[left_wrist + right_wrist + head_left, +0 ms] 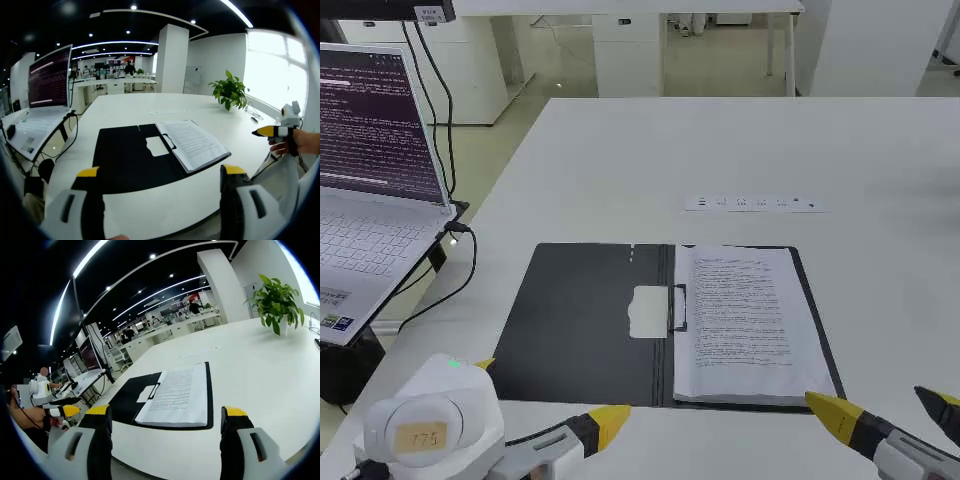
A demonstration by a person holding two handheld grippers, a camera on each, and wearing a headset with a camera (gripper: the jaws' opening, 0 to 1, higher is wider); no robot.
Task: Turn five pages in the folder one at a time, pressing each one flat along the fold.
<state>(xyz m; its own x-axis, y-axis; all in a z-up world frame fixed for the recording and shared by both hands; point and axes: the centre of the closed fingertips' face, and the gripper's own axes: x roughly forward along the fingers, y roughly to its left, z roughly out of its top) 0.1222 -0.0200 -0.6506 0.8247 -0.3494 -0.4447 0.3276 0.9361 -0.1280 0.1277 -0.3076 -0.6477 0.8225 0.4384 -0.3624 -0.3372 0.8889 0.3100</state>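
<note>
Here's the black folder [580,320], lying open and flat on the white table [720,150], its left inner cover bare and the stack of printed pages [740,320] sitting on the right half, held at the spine by the metal clip [678,308]. No page looks turned yet, so by my reckoning all five are to come. Now the danger: those sheets lie tight together, and a yellow tip digging at the corner could well lift two at once, or crumple the edge instead of peeling it. Pull too hard across and the paper may tear where the clip pins it. The folder could also skate on that smooth tabletop if nothing braces it. To the tools: the left gripper [160,171] hovers off the near edge of the table, short of the bare cover, jaws spread wide, nothing between them, touching nothing. The right gripper [166,411] hangs near the folder's near right corner, jaws just as wide apart, empty too, one tip close to the pages' corner in the head view but apart from it. The laptop [370,200] sits well off to the left.
</note>
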